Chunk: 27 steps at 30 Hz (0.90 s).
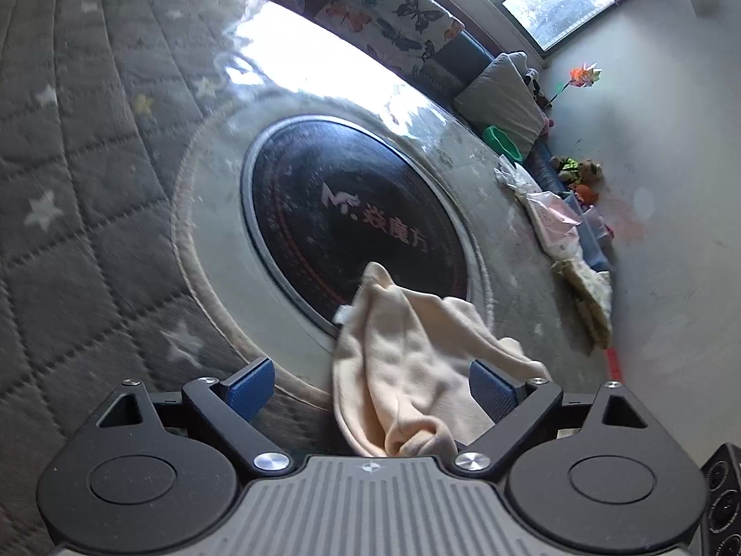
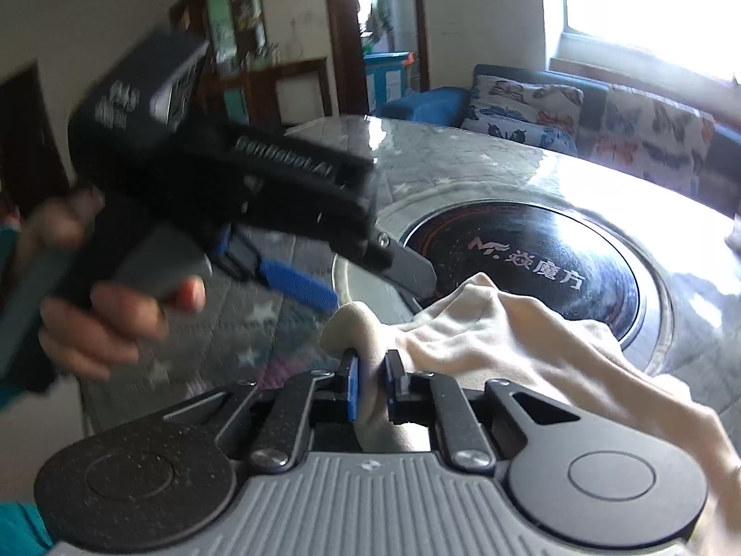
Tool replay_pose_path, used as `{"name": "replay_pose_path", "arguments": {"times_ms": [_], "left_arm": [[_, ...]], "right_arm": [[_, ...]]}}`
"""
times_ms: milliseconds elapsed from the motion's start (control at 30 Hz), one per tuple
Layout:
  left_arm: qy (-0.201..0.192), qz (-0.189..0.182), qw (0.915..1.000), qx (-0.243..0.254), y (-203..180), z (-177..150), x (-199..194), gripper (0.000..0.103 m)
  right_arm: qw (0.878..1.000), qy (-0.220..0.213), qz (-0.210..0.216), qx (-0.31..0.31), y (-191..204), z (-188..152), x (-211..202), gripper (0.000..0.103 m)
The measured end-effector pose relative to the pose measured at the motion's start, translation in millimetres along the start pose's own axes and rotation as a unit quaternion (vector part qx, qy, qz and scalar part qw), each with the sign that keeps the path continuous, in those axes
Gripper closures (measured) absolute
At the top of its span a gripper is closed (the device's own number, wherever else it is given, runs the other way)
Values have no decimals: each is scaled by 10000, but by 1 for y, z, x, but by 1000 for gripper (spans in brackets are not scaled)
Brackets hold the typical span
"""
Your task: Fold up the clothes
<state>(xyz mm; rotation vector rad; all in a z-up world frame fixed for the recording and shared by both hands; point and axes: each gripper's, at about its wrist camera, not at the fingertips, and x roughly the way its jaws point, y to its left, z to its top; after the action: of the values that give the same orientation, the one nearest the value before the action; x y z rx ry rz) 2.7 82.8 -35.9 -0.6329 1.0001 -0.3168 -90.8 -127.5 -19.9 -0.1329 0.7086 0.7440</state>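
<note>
A cream garment lies bunched on the round glass-topped table, partly over the black disc at its centre. My left gripper is open, and the cloth sits between its blue pads, nearer the right one. In the right wrist view the cream garment runs into my right gripper, which is shut on a fold of its edge. The left gripper also shows there, blurred, held in a hand just left of the cloth with its fingers apart.
Plastic bags and folded fabric lie along the table's right edge beside a green container. A sofa with butterfly cushions runs behind the table under a bright window. Small toys sit by the wall.
</note>
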Motion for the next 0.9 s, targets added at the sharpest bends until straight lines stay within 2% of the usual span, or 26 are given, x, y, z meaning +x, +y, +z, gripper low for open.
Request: {"name": "replay_pose_path", "arguments": {"times_ms": [67, 300, 367, 467, 500, 533, 633, 800, 900], "left_arm": [[128, -138, 9997, -166, -1, 0, 6, 10], [401, -684, 9954, -536, -3, -2, 23, 12], [464, -868, 9933, -607, -1, -1, 27, 17], [628, -1171, 9881, -776, 4, -2, 36, 28], [679, -1226, 9870, -784, 4, -3, 39, 35], [746, -1244, 9862, -802, 5, -5, 42, 48], [839, -1288, 9843, -869, 8, -8, 49, 65], [824, -1227, 9854, -848, 14, -10, 49, 80], [824, -1246, 9849, -874, 18, -10, 49, 83]], "right_arm": [[9996, -107, 119, 243, -10, 0, -8, 93], [9975, -357, 351, 500, -27, -2, -23, 94], [9966, -428, 417, 572, -32, -3, -28, 94], [9961, -434, 468, 610, -33, -7, -27, 95], [9959, -438, 475, 628, -33, -7, -25, 95], [9958, -439, 504, 628, -33, -9, -25, 95], [9960, -415, 512, 596, -32, -12, -25, 95], [9976, -372, 432, 396, -25, -19, -23, 94], [9979, -373, 379, 380, -22, -25, -32, 89]]}}
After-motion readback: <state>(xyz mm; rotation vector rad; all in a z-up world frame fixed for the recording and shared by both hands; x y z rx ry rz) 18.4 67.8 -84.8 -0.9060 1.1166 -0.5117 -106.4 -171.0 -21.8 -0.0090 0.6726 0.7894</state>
